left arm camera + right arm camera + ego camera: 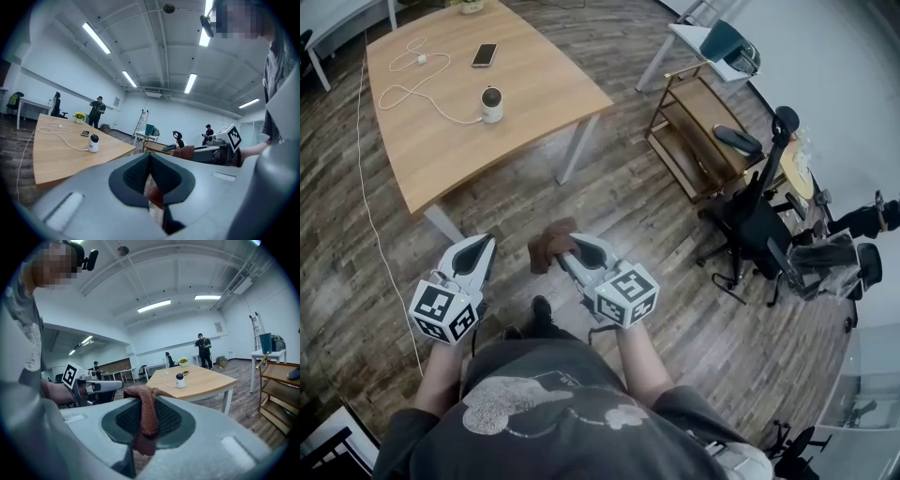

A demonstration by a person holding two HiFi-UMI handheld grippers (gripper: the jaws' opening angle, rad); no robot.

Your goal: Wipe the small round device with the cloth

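Note:
The small round device (491, 103), white with a dark top, stands on the wooden table (525, 112); it also shows small in the left gripper view (93, 143) and the right gripper view (179, 379). My right gripper (565, 246) is shut on a reddish-brown cloth (551, 244), which drapes over its jaws (146, 409). My left gripper (484, 247) is shut with nothing between its pads. Both grippers are held over the floor, well short of the table's near edge.
A phone (485, 55) and a white cable (408, 89) lie on the table. A wooden shelf cart (703, 141) and a black office chair (755, 220) stand to the right. Several people stand far off in the room. Wood floor lies between me and the table.

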